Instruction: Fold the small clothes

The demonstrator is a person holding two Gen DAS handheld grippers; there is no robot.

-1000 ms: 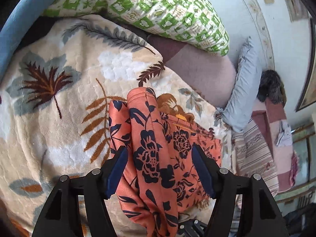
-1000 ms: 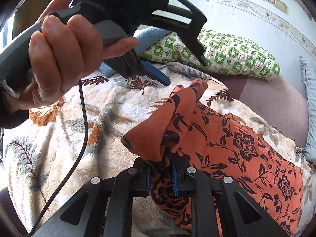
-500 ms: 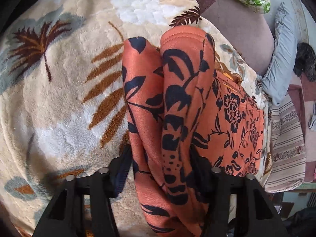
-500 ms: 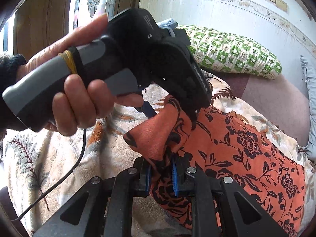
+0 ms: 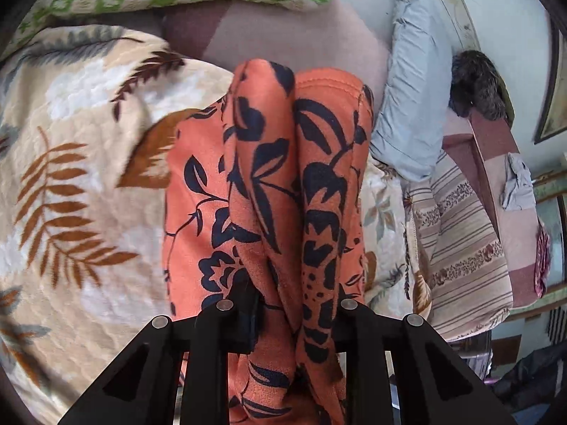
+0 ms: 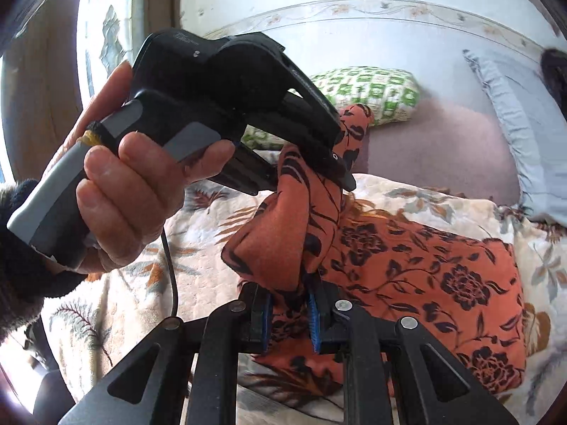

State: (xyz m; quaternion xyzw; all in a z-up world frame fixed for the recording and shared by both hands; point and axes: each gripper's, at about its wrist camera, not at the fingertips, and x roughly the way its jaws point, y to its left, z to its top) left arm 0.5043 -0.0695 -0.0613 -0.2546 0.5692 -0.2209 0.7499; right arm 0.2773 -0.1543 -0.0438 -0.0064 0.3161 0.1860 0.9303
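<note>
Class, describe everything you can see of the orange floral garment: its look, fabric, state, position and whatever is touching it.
The orange garment is soft, thin-looking cloth printed with dark navy flowers and leaves, with a stitched hem showing at one bunched end. Most of it lies spread on the leaf-patterned blanket; one end is lifted and gathered into folds. The right hand-held gripper pinches a fold between its blue pads. The left hand-held gripper, whose jaws have just been closing, clamps the raised bunch.

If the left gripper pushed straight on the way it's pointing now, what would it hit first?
The orange floral garment that it has just been closing on: the bunched folds between its fingers fill the line ahead of the left gripper. Past them probably the leaf blanket, though depth is unclear.
</note>
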